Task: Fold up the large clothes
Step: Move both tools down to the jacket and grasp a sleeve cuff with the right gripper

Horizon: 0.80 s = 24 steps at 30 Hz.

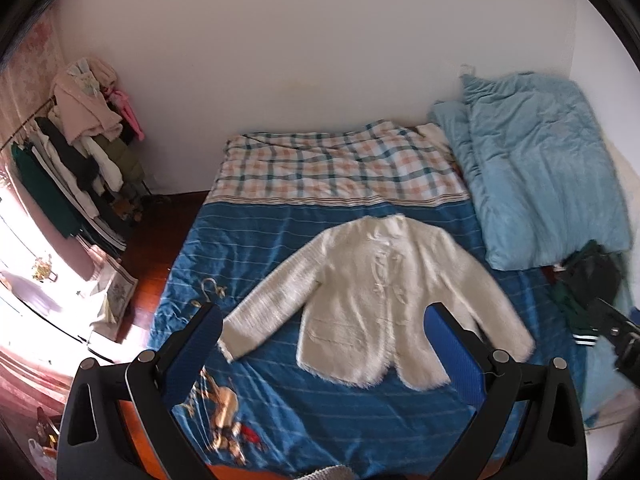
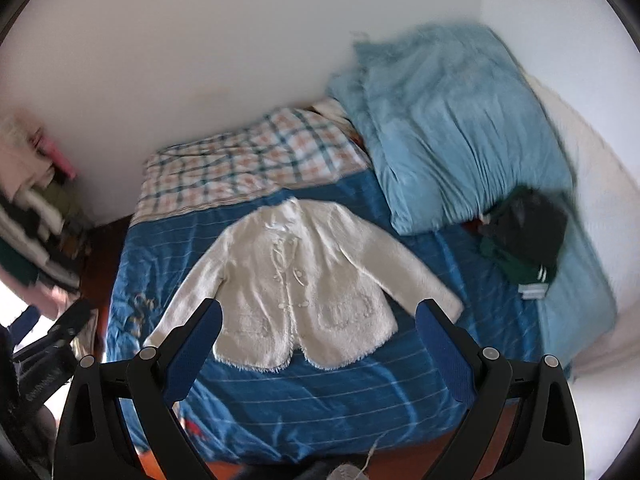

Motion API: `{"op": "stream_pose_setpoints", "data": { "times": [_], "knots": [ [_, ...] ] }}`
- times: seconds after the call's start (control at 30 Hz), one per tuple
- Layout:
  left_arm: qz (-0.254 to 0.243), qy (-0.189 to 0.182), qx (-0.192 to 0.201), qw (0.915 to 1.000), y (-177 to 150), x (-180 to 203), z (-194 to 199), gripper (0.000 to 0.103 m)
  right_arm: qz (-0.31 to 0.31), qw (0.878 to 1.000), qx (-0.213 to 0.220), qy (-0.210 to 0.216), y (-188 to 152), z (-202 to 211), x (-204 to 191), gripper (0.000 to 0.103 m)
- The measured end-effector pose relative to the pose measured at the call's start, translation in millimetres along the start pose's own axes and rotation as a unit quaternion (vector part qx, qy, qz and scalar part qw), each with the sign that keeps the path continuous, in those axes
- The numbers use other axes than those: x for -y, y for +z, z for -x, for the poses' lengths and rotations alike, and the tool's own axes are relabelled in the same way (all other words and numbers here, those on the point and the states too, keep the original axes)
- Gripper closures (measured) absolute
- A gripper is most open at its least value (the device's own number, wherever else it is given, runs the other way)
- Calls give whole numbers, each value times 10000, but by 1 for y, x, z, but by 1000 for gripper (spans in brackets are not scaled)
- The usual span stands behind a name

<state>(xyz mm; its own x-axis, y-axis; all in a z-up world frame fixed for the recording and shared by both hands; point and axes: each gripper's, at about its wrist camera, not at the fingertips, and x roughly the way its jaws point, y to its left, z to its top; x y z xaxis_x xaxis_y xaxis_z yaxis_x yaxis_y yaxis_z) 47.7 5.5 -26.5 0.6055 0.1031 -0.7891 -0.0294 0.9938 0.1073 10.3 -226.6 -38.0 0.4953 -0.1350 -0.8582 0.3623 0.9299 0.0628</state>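
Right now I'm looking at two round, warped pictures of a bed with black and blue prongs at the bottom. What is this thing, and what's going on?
No robot here: a person holds a two-finger gripper in each hand, and each carries a wide-angle camera looking along its fingers. One picture comes from the left gripper, the other from the right gripper. Both are open and hold nothing.

On the blue striped bedsheet a cream cardigan lies spread flat, front up, sleeves out, not yet folded. Behind it is a plaid blanket, to the right a light blue duvet and a dark pile of clothes. A loaded clothes rack stands on the left.
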Motion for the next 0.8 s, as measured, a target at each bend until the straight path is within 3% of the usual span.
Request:
{"op": "stream_pose_setpoints", "data": {
  "times": [0.17,0.23,0.27,0.4,0.5,0.6,0.73,0.8],
  "knots": [
    [-119,341,-389,9986,-14,5,-85,0,-705,9947,-340,-663,-22,-98,54,8],
    [-79,531,-631,9966,-23,8,-122,0,-1029,9903,-654,-671,-32,-148,83,32],
    [-38,617,-752,9952,-28,10,-142,0,-1161,9879,-791,-659,-38,-171,98,50],
    [73,981,-940,9907,-48,22,-211,0,-2170,9699,-1024,-424,-65,-274,175,51],
    [63,1324,-1104,9850,-63,37,-263,0,-3310,9337,-1357,-174,-96,-368,242,38],
    [157,1494,-1396,9788,-77,51,-322,0,-4177,8956,-1527,-70,-130,-440,289,37],
    [370,1569,-1803,9703,-97,70,-395,0,-5344,8329,-1389,376,-180,-531,343,37],
    [437,1612,-1900,9675,-103,77,-424,0,-5705,8100,-1281,453,-197,-564,358,37]
  ]
}}
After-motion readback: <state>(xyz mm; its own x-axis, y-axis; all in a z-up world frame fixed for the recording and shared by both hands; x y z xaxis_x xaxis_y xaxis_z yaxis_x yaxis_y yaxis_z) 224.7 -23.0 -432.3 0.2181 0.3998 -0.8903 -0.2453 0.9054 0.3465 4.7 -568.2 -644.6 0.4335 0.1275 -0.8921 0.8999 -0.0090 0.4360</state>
